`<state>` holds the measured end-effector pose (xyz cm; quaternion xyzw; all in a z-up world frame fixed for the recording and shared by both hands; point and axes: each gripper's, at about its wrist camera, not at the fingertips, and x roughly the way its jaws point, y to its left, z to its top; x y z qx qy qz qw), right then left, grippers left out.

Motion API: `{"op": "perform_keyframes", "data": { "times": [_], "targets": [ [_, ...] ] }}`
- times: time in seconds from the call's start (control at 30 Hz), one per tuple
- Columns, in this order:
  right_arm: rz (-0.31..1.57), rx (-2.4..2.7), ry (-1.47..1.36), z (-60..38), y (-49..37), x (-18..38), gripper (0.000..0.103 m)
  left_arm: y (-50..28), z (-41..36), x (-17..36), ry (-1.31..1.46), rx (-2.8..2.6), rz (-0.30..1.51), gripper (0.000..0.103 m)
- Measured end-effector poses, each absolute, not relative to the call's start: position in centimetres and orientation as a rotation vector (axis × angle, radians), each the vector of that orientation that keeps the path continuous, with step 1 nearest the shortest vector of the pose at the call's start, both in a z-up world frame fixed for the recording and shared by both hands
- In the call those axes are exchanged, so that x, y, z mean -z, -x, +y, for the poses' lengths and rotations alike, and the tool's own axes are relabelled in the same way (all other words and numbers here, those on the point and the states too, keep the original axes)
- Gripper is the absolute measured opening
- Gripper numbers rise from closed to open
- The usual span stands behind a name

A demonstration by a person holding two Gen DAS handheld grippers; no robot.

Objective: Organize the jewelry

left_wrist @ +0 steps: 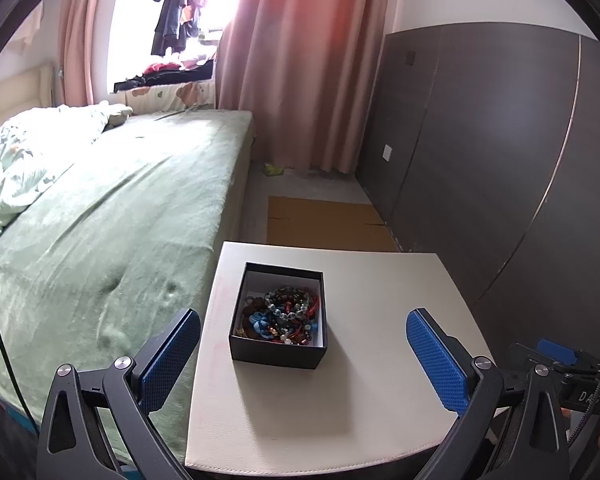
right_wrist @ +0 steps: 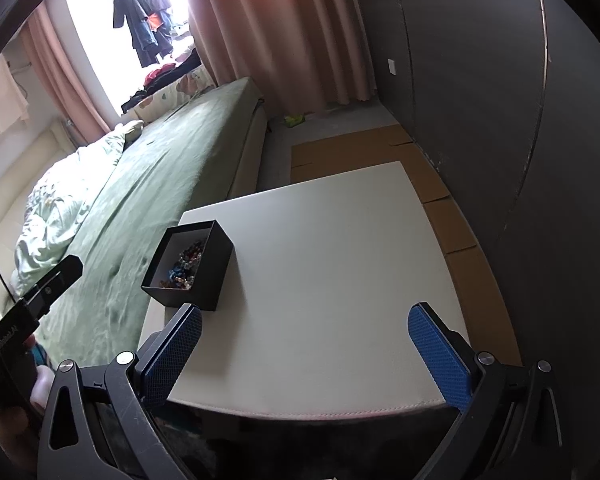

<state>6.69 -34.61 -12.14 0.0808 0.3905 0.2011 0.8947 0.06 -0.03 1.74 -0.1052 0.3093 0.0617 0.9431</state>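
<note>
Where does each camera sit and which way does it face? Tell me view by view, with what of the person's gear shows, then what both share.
Left wrist: sits behind the left claw, facing the black box of jewelry on the white table, bed beyond; its own open blue pads frame the box, the other gripper at right edge.
Right wrist: sits behind the right claw, facing bare tabletop, box to its left; own open pads show, the other gripper at left.
Shared: box, table, green bed, pink curtains.
</note>
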Motion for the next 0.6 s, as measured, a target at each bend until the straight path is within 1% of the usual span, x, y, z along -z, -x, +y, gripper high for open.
{"op": "perform_keyframes", "data": {
  "times": [0.33,0.6],
  "targets": [
    [0.81,-0.417,-0.167,-34.71,-6.72,11.96,0.103,0.15,0.15,-1.82,0.215,-0.124,0.626,0.103],
    [0.832,-0.42,-0.153,-34.19,-7.1,12.34,0.103,-0.33,-0.36,-0.93,0.185,-0.124,0.669,0.103]
  ]
}}
